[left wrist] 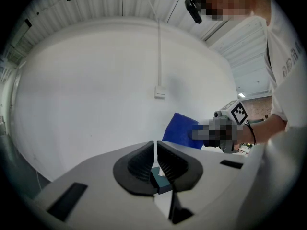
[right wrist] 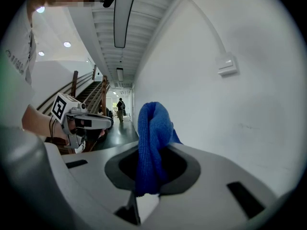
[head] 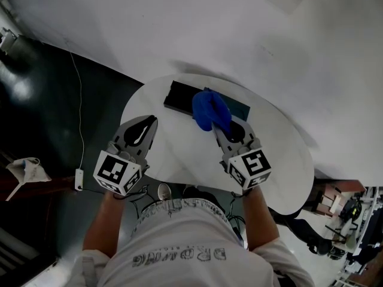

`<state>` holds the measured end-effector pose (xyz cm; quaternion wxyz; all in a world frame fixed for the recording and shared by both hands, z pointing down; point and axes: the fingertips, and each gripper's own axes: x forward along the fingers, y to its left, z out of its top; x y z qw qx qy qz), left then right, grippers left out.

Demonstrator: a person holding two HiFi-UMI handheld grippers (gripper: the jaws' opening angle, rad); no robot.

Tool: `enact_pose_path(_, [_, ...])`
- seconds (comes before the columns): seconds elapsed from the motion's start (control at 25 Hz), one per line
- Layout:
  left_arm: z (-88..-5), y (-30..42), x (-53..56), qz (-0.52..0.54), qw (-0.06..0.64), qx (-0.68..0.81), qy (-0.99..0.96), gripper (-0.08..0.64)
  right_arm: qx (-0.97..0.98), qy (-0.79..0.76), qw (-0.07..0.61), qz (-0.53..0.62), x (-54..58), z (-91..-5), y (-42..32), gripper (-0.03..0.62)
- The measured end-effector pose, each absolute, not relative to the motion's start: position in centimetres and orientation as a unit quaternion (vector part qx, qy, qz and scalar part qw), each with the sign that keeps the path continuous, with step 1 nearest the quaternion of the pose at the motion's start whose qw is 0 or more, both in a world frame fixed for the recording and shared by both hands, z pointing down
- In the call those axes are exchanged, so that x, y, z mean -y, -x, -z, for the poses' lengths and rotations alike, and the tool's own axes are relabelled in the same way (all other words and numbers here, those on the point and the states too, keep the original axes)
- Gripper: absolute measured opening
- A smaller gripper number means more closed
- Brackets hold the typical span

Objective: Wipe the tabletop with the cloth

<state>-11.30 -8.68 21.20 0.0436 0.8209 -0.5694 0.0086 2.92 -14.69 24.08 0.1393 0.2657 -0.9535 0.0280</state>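
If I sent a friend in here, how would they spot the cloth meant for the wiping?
Find the white rounded table on the dark floor. Toward its far side lies a flat dark rectangle, and by it the right hand-held gripper pinches the cloth. It is the only bright blue, soft, bunched-up thing in sight, next to hard white, grey and black shapes.

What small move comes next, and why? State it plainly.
Probably lower the right gripper, shut on the blue cloth, until the cloth presses on the bare white tabletop beside the dark flat panel. The cloth seems held up, not yet wiping.
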Motion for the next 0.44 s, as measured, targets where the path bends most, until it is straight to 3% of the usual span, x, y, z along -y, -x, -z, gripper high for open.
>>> enact_pose_path(0.44, [-21.13,11.74,8.93,-0.006,0.046,0.571,-0.819,0.037,0.955,-0.261,0.139,-0.027,14.75,-24.17,-2.13,0.064])
